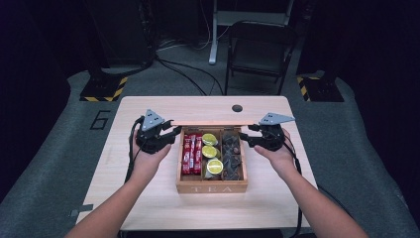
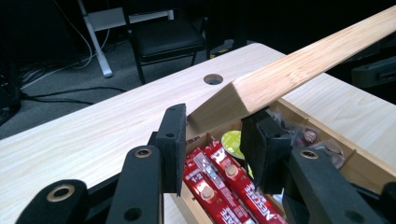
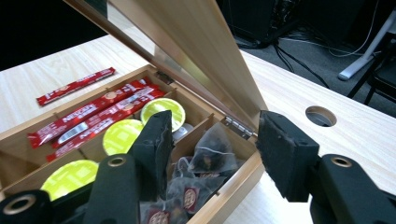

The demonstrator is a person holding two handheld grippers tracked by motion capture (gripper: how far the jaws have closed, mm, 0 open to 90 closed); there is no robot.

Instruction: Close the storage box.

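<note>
Wooden tea box (image 1: 212,187), hinged wooden lid (image 1: 210,123) raised.
Left gripper (image 1: 172,133) and right gripper (image 1: 246,136) flank the lid's ends; both sets of jaws parted, holding nothing.

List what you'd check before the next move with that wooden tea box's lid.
1. Lid raised, tilted over the tea box: ok.
2. Left hand-held gripper clamped on the lid: not ok, the corner only meets one pad.
3. Right hand-held gripper clamped: not ok, jaws open by the hinge corner.
4. Red sachets, green pods and tea bags inside their compartments: ok.
5. Lid stays up unaided: cannot tell.
</note>
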